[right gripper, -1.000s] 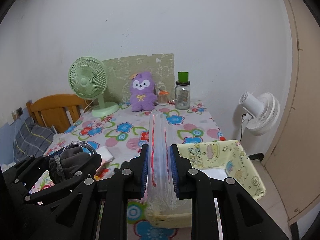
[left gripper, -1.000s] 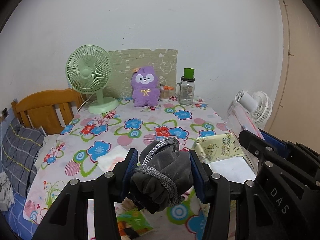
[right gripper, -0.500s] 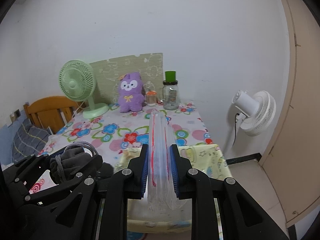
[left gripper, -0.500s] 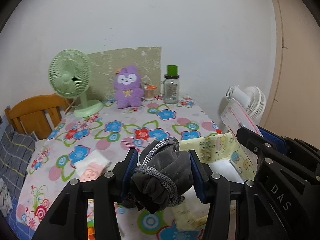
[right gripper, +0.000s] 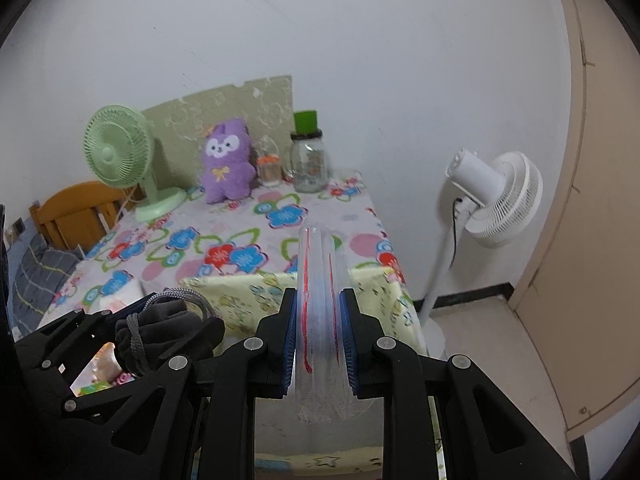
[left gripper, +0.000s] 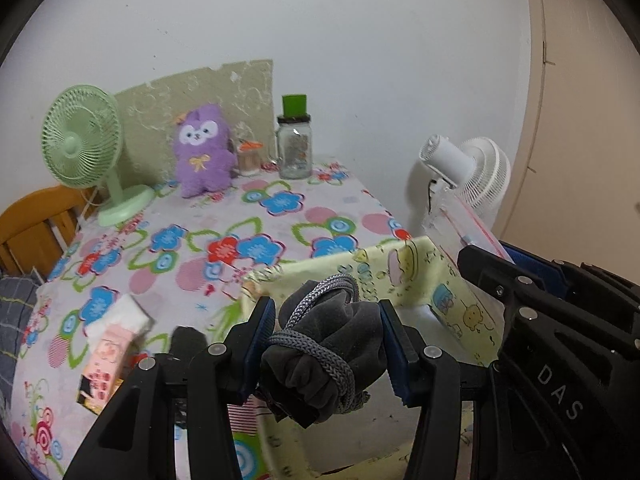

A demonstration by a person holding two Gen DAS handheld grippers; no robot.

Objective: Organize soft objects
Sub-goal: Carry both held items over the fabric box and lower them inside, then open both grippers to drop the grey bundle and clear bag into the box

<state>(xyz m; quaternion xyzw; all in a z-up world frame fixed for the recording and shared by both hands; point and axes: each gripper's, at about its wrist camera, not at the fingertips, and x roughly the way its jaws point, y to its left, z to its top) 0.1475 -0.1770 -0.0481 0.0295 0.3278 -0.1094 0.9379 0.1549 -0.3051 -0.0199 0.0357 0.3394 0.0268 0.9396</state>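
Note:
My left gripper (left gripper: 326, 340) is shut on a dark grey drawstring pouch (left gripper: 326, 354) with a grey cord, held above the open yellow fabric bin (left gripper: 440, 288) at the table's near right corner. The pouch also shows in the right wrist view (right gripper: 160, 332). My right gripper (right gripper: 322, 340) is shut on a folded clear zip bag (right gripper: 320, 312) with red seal lines, held upright over the same bin (right gripper: 248, 292). The bag shows at the right of the left wrist view (left gripper: 460, 220). A purple plush (left gripper: 202, 150) sits at the table's back.
A green desk fan (left gripper: 84, 144), a small jar (left gripper: 249, 158) and a glass jar with a green lid (left gripper: 295, 142) stand at the back of the floral table (left gripper: 240, 220). A pink packet (left gripper: 106, 356) lies near left. A white standing fan (right gripper: 492, 196) is right, a wooden chair (left gripper: 32, 220) left.
Both grippers moved right and back toward the table's near right corner, carrying the pouch and the zip bag. The yellow bin now lies directly below them. Neither grip changed.

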